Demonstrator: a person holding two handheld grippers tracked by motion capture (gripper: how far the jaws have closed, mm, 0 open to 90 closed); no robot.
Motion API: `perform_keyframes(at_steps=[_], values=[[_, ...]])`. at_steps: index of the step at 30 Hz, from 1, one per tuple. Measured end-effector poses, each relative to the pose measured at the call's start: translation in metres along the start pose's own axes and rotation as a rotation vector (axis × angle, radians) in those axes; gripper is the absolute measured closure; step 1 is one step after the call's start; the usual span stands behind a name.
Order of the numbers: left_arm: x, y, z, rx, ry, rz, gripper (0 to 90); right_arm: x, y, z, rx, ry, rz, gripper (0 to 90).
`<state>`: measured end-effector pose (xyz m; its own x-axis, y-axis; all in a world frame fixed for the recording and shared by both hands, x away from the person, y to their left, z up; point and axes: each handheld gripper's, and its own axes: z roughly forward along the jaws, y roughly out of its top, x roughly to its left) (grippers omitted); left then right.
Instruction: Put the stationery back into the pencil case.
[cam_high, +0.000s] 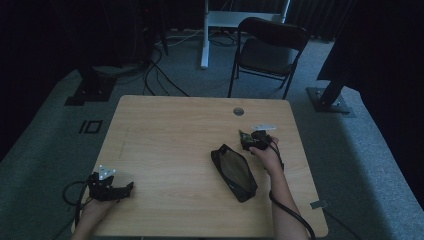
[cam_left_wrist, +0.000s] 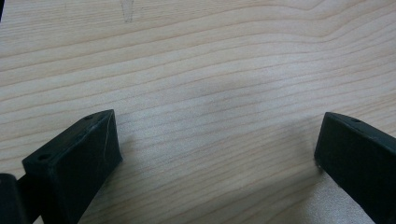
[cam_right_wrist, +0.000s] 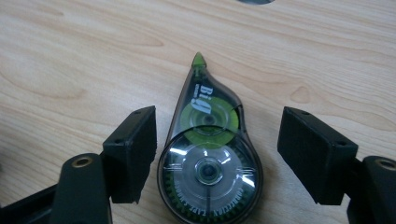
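Observation:
A correction tape dispenser (cam_right_wrist: 208, 163), clear dark plastic with green reels and a green tip, lies flat on the wooden table (cam_high: 170, 145). My right gripper (cam_right_wrist: 217, 133) stands open around it: the left pad is close to its side and the right pad stands well apart. From above, the right gripper (cam_high: 252, 139) is at the table's right, just beyond a black zip pouch (cam_high: 234, 171), with the dispenser (cam_high: 244, 135) at its tip. At the table's front left corner my left gripper (cam_high: 125, 189) rests. Its jaws (cam_left_wrist: 217, 140) are open over bare wood.
A round cable hole (cam_high: 238, 111) sits near the table's far edge, just beyond the right gripper. A black folding chair (cam_high: 267, 50) stands on the carpet behind the table. Cables trail from both grippers over the near edge.

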<state>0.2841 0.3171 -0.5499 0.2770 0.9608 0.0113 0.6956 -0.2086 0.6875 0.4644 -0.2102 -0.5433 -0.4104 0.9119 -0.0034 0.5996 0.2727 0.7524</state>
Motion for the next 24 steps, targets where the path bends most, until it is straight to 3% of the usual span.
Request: perform_keyframes(at_steps=[10, 17, 24], values=[[0.0, 0.0, 0.0, 0.0, 0.0, 0.001, 0.2, -0.0005, 0.0012, 0.0074, 0.019, -0.003, -0.011, 31.2], [0.0, 0.0, 0.0, 0.0, 0.0, 0.001, 0.2, 0.001, 0.002, 0.0089, 0.007, 0.009, 0.001, 42.7], [0.0, 0.0, 0.0, 0.0, 0.0, 0.0, 0.2, 0.0033, 0.0036, 0.0065, 0.027, 0.015, -0.023, 44.5]])
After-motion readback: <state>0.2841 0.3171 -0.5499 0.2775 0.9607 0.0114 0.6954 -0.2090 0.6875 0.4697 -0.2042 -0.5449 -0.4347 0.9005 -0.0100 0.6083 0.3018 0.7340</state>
